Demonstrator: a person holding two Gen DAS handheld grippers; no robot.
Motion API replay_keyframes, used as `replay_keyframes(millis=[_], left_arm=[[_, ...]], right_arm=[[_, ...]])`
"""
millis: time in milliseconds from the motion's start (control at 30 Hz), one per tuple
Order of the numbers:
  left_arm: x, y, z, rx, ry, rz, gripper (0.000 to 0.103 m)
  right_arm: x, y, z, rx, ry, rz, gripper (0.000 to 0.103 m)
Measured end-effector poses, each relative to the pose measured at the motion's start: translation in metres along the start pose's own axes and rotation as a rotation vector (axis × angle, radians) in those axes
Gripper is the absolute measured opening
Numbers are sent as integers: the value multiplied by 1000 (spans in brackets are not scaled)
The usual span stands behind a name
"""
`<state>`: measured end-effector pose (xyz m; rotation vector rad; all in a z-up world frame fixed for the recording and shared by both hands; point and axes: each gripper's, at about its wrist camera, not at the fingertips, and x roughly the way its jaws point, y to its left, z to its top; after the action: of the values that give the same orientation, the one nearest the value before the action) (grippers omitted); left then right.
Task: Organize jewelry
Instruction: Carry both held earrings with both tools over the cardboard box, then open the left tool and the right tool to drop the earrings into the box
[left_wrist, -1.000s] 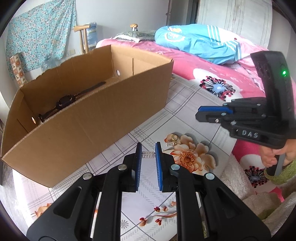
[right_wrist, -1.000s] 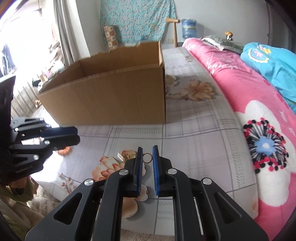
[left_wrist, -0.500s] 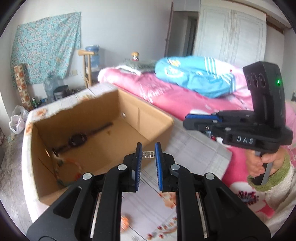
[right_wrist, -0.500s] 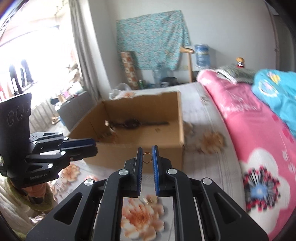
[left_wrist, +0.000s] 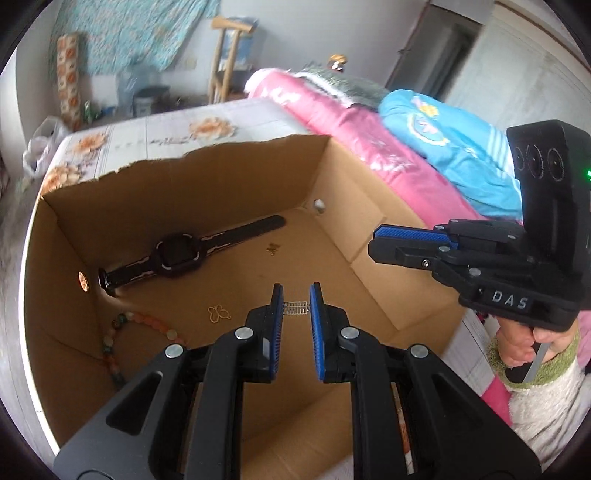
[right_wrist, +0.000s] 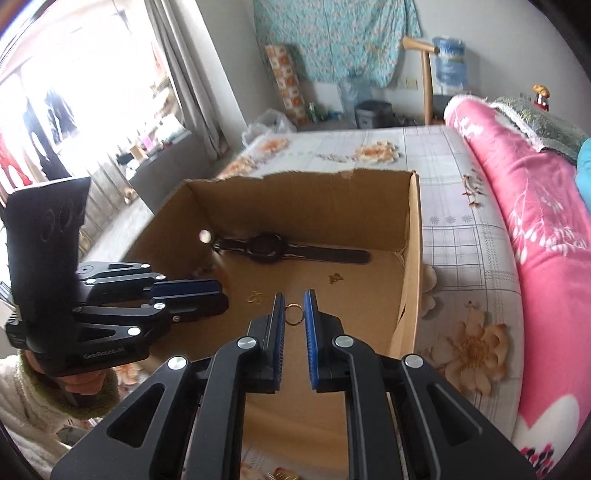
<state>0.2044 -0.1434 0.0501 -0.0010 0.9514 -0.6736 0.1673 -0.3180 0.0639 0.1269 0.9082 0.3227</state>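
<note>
Both grippers hover over the open cardboard box (left_wrist: 373, 236), the left gripper (left_wrist: 296, 308) pinching what seems a small silver clasp (left_wrist: 295, 307) crosswise, the right gripper (right_wrist: 294, 314) clamping a ring (right_wrist: 294, 314), the box floor directly below.

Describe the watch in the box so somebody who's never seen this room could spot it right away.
Find the open cardboard box on the bed's pale floral sheet. On its floor, along the far wall, lies the black watch, strap stretched out flat. It is the only dark, long item there; its neighbours are small gold butterfly charms and a bead bracelet of orange and green stones.
</note>
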Motion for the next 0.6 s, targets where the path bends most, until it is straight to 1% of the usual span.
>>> replay_keyframes(millis=[167,233,267,533,600], left_arm=[[4,11,3,-62,4,-49,15],[3,13,3,-81,0,-64,15],[1,14,3,-85,-6,-63,15],[-23,15,4,-72,-77,-63,15],[-31,14,2,-65,-97,-62,15]], right_arm=[[7,-5,7,2,-1,5,12],[5,-7,8,7,-13,3,15],[4,-8,9,8,-19,4,17],[-28,-14,13,26,-106,-7,20],[-41,-14,12,34,-135,-13,25]])
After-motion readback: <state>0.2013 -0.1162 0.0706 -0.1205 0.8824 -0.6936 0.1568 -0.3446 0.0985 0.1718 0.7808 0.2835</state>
